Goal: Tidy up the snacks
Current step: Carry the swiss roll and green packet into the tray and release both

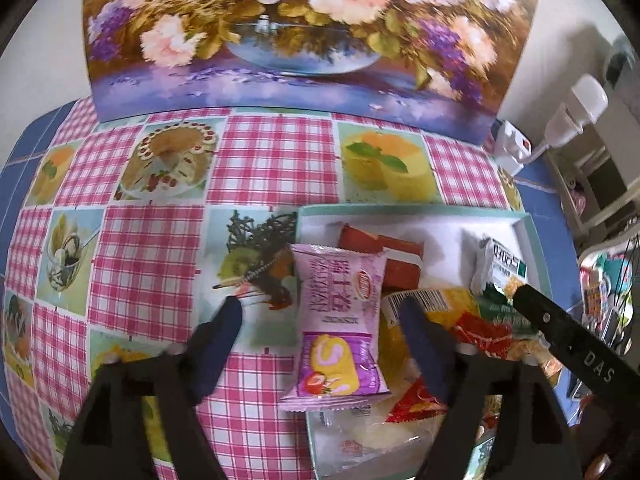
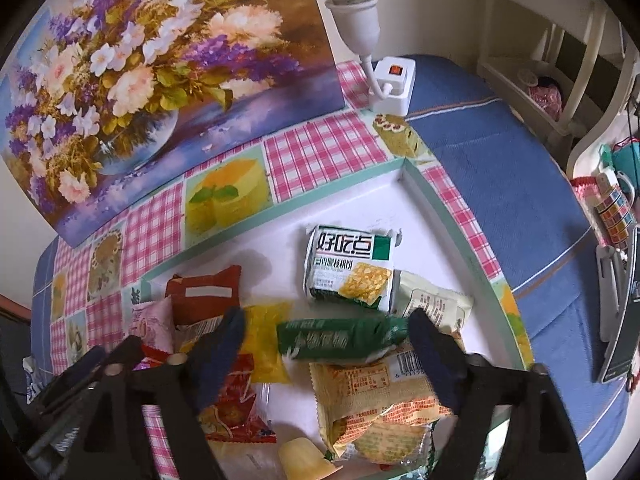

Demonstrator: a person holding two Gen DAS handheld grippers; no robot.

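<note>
Home interior | dessert-print checked tablecloth [image 1: 152, 248] | floral painting [image 1: 304, 32] at 12 o'clock | white lamp [image 2: 354, 8] — white shelving [image 2: 560, 80] at 2 o'clock

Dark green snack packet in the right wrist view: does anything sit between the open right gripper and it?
Nothing visible does. The right gripper is open, its fingers straddling the dark green snack packet, which lies on top of the pile in the white tray, overlapping the orange printed wrapper.

"好吃点" on white-green packet [image 2: 348, 268]; "DAS" on right gripper [image 1: 576, 344]
</note>
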